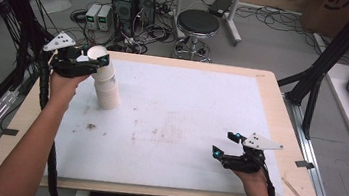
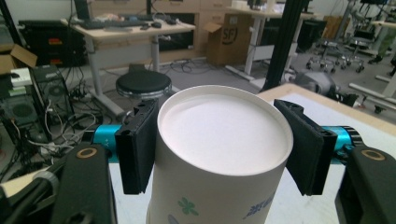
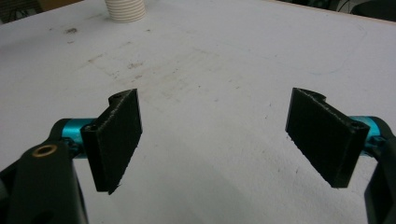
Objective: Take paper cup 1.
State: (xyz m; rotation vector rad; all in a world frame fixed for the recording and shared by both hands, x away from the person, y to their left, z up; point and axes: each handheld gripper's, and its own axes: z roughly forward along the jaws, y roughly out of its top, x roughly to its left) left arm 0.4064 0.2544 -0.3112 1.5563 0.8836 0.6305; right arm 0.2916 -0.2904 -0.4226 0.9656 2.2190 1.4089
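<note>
Between the pads of the left claw [image 2: 219, 147] sits the top paper cup [image 2: 219, 154], upside down, its white base facing the left gripper view; both black pads press its wall just under the base rim, so the left claw is clamped on the cup. From the high view that cup appears to cap a leaning stack of cups [image 1: 107, 89] standing at the far left of the white surface [image 1: 187, 104]; the left claw [image 1: 97, 64] grips at the very top of it. Whether the cup has separated from the one beneath cannot be told.

Judgement on progress: the grasp is made; the lifting of the cup clear of the stack, and its placing elsewhere, appear to remain. No single cup stands apart on the surface, which suggests the work is at an early stage.

The right claw [image 3: 219, 140] stands wide apart with nothing between its pads, hovering low over the near right of the surface [image 3: 224, 60], well apart from the stack.

Differences between views: the left gripper view confirms pad contact and a green clover print on the cup wall, which the high view is too small to show. The high view gives the lean of the stack and both hands' positions. The right gripper view shows the ribbed lower stack [image 3: 125, 10] at its top edge and the stains across the surface.
</note>
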